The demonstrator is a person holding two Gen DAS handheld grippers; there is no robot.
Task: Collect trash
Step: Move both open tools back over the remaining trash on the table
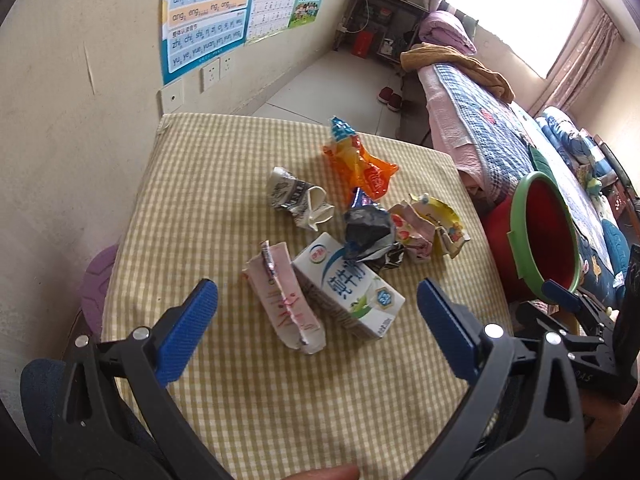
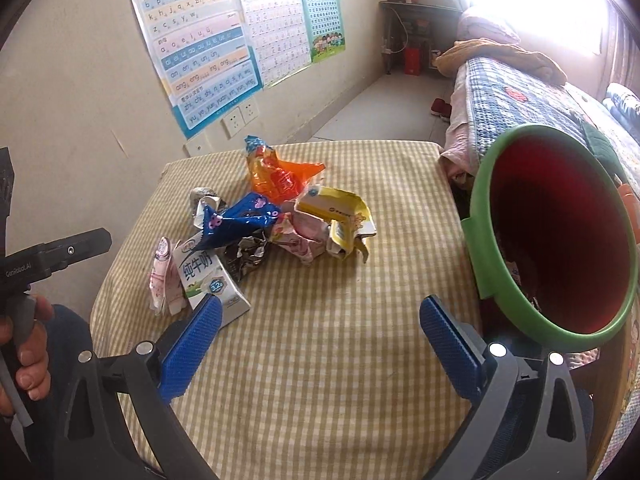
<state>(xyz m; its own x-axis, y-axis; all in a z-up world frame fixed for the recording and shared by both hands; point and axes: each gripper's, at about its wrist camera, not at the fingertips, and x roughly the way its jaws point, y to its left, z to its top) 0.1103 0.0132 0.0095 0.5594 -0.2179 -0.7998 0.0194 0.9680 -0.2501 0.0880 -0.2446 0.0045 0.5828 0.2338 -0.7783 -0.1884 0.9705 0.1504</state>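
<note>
Table with yellow-checked cloth (image 1: 248, 392): we hold it as the carrier of all the trash.

Trash pile, middle of the cloth toward the far right corner:
- white milk carton (image 1: 348, 290), lying on its side at the near end of the pile
- flattened pink carton (image 1: 282, 300), touching the milk carton's left side
- crushed black-and-white paper cup (image 1: 298, 200), on the pile's left
- orange wrapper (image 1: 360, 164), farthest item, toward the far edge
- dark blue foil wrapper (image 1: 366, 228), resting on top of the milk carton's far end
- yellow and pink crumpled packet (image 1: 428, 224), nearest the right edge

Red bucket with green rim (image 2: 560, 236): tipped with its mouth toward us, just off the right edge.

Left gripper (image 1: 318, 324): fingers spread wide, nothing held, hovering over the two cartons.
Right gripper (image 2: 320, 340): fingers spread wide, nothing held, over bare cloth near the bucket.

Step, as we judge it: the start of collecting; nothing is gripped. The next move likely calls for our left gripper to drop around the pink carton or milk carton, close, and carry it right to the bucket mouth.
</note>
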